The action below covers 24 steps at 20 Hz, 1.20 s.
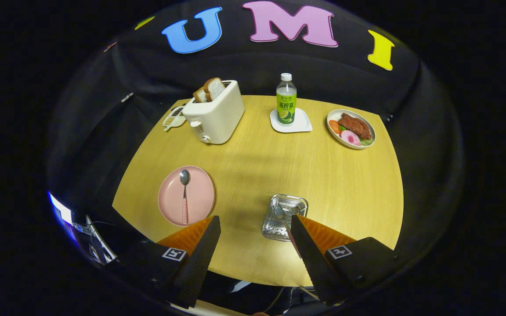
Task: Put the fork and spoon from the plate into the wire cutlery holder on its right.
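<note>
A spoon [185, 193] with a checked handle lies along the middle of a pink plate [200, 197] near the table's front left, just beyond my left finger. To its right stands a perforated metal cutlery holder [284, 216], just ahead of my right finger. A fork [283, 218] rests in the holder, its head up and its handle running down behind my right finger. My gripper [255, 226] hovers above the table's front edge, open wide, with nothing between its fingers.
At the back of the wooden table [323, 184] stand a cream toaster [215, 113] with bread slices, a small dish [174, 117] beside it, a green-labelled bottle [286, 101] on a white coaster, and a plate of food [352, 128].
</note>
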Motion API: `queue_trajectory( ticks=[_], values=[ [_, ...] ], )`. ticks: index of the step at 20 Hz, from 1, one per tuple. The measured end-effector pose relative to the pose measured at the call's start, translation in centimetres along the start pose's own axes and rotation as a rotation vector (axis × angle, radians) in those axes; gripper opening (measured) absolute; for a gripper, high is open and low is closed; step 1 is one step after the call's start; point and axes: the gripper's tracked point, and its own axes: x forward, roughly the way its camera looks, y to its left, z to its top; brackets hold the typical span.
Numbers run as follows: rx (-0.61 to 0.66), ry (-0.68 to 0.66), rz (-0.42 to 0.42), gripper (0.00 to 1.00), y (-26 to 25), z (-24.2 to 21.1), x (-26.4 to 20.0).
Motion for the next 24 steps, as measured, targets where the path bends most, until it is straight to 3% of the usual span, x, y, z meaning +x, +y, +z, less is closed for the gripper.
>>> queue_trajectory(
  ticks=[8, 13, 24],
  values=[
    [-0.099, -0.038, 0.085, 0.99, 9.3, 0.1, 2.1],
    [-0.198, 0.015, 0.134, 1.0, 15.0, -1.1, 6.0],
    [-0.262, 0.17, 0.069, 1.0, 18.9, -6.2, 15.9]
  ],
)
